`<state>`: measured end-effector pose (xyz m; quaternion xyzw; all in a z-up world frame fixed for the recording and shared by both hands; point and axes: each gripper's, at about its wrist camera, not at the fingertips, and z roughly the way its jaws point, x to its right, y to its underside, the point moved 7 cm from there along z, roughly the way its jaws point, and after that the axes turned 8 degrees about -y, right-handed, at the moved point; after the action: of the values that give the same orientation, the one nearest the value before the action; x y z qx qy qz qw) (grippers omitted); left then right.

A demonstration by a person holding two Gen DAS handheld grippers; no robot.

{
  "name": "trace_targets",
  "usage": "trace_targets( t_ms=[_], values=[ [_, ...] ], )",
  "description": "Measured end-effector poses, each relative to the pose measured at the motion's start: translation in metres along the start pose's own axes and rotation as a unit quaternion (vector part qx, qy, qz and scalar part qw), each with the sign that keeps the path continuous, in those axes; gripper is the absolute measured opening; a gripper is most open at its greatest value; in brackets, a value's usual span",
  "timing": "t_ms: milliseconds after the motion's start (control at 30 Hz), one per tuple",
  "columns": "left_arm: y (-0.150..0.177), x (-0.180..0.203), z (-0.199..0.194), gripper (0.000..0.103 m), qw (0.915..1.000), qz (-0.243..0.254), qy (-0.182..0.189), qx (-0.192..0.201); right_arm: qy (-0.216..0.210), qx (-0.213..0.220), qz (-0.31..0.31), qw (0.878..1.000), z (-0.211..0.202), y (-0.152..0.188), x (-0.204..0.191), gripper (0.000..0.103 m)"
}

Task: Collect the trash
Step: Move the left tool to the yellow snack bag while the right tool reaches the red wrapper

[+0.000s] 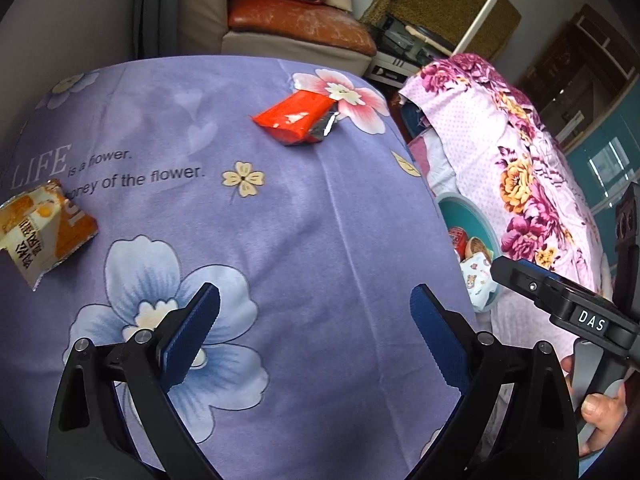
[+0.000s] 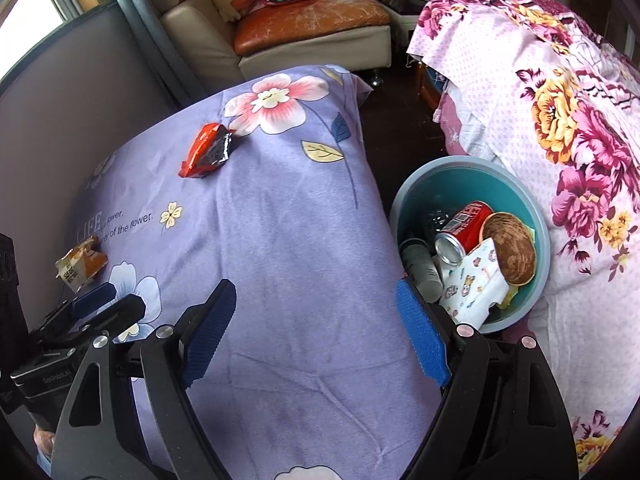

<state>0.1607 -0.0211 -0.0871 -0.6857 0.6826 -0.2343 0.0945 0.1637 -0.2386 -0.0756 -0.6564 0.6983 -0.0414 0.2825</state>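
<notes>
Left wrist view: orange-white wrapper (image 1: pixel 44 232) on the table (image 1: pixel 304 220), far-left of the wide, empty left claw (image 1: pixel 316 308), long axis slanting; right claw (image 2: pixel 316 304), equally wide, lies farther off.

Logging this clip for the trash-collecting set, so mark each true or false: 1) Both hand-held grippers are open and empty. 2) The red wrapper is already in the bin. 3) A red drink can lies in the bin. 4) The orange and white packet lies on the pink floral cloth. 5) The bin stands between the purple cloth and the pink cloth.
1) True: the left hand-held gripper and right hand-held gripper hold nothing.
2) False: the red wrapper lies on the purple cloth.
3) True: the red drink can is in the bin.
4) False: the orange and white packet lies on the purple cloth.
5) True: the pink cloth is on its far side.
</notes>
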Motion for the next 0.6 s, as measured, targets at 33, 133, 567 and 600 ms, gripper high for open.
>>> trace_targets(
  t_ms=[33,133,567,600],
  values=[
    [0.000,-0.009,-0.003,0.096,1.0000,-0.006,-0.005,0.002,-0.003,-0.003,-0.003,1.000,0.002,0.001,-0.007,0.078],
    [-0.002,-0.039,-0.014,0.096,0.9993,-0.029,-0.021,0.013,-0.012,-0.010,-0.010,1.000,0.008,0.002,-0.025,0.078],
    [-0.019,-0.201,-0.066,0.096,0.9748,-0.194,-0.084,0.071,-0.036,-0.043,-0.065,0.996,0.042,0.001,-0.104,0.078],
    [-0.019,-0.214,-0.068,0.096,0.9711,-0.206,-0.093,0.076,-0.036,-0.044,-0.066,0.996,0.044,0.000,-0.107,0.078]
  ],
)
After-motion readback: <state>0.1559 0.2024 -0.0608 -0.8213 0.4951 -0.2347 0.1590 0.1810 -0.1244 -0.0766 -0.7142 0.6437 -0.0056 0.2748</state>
